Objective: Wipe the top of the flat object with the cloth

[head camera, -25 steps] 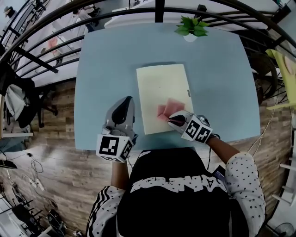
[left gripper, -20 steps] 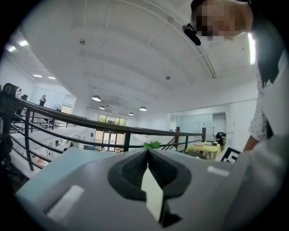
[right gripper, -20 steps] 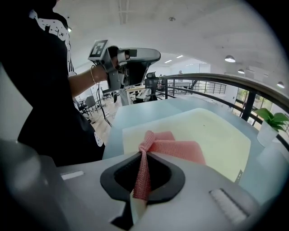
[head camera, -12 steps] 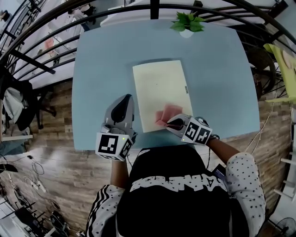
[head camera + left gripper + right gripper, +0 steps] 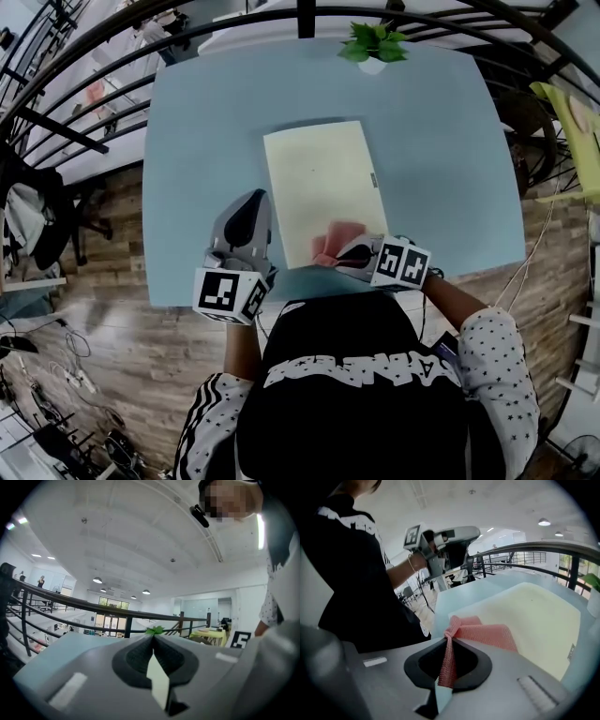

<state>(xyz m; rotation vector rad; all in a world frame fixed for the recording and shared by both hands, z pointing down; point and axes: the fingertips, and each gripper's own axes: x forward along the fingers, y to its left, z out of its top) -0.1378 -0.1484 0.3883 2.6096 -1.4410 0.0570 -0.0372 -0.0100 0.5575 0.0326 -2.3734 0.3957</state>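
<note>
A pale yellow flat board [image 5: 319, 187] lies on the light blue table [image 5: 441, 159]. A pink mesh cloth [image 5: 337, 240] rests on the board's near right corner, and it shows again as the cloth [image 5: 480, 632] on the board [image 5: 534, 620] in the right gripper view. My right gripper [image 5: 345, 255] is shut on the cloth's near edge; the fabric runs back between its jaws [image 5: 449, 641]. My left gripper [image 5: 248, 217] hovers over the table just left of the board, its jaws shut with nothing between them [image 5: 153, 641].
A small potted green plant [image 5: 373, 45] stands at the table's far edge. Black railings [image 5: 84, 103] curve round the far and left sides. The person's dark torso [image 5: 347, 394] is against the near table edge. A wooden floor [image 5: 103, 309] lies to the left.
My right gripper has dragged the pink cloth toward the near edge of the board. The left gripper has stayed beside the board.
</note>
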